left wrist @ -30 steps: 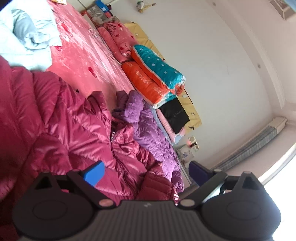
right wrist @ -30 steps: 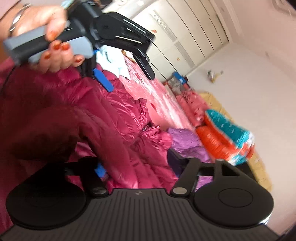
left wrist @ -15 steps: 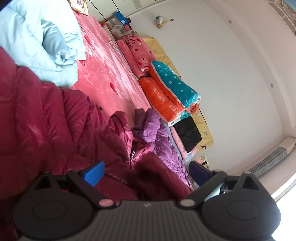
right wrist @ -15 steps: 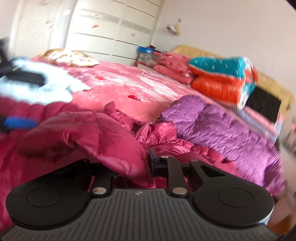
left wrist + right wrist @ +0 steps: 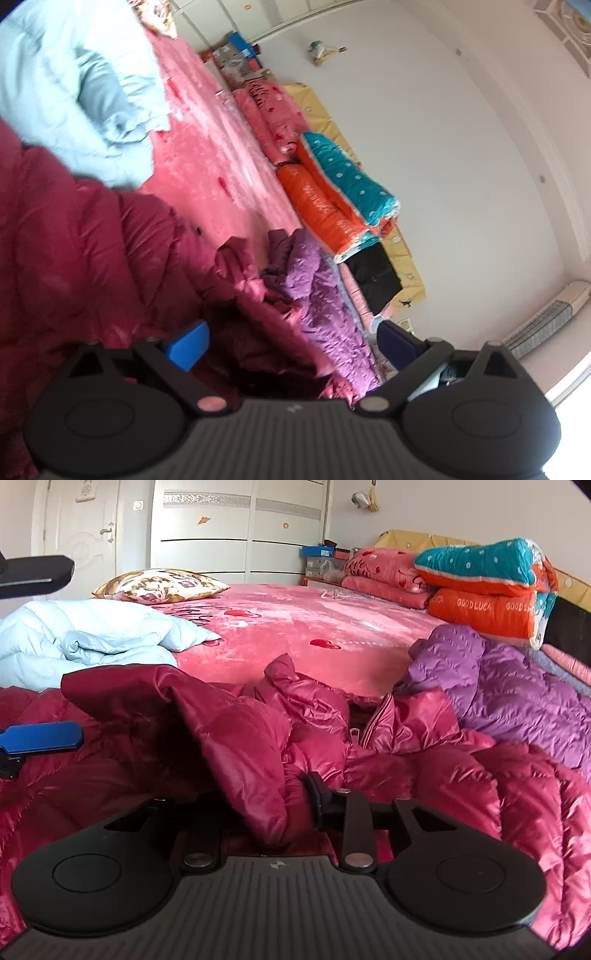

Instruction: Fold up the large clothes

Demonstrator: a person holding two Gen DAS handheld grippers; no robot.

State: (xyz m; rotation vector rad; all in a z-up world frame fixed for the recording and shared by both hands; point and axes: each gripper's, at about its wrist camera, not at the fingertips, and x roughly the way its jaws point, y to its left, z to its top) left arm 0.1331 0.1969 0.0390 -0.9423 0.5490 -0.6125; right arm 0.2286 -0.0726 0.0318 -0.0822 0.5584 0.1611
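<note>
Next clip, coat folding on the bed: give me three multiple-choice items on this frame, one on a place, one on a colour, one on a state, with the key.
1. Where does the purple jacket lie relative to the dark red down coat in the right wrist view?
A. to its right
B. under it
C. on the floor

2. What colour is the padded coat bunched near the pillow?
A. black
B. pale blue
C. yellow

3. What is the right claw doing?
A. open above the bed
B. shut on a pillow
C. shut on a fold of the dark red coat

Key: 1 A, purple fabric sits right of the red. 2 B, it is light blue. 3 C, red fabric is pinched between its fingers.
</note>
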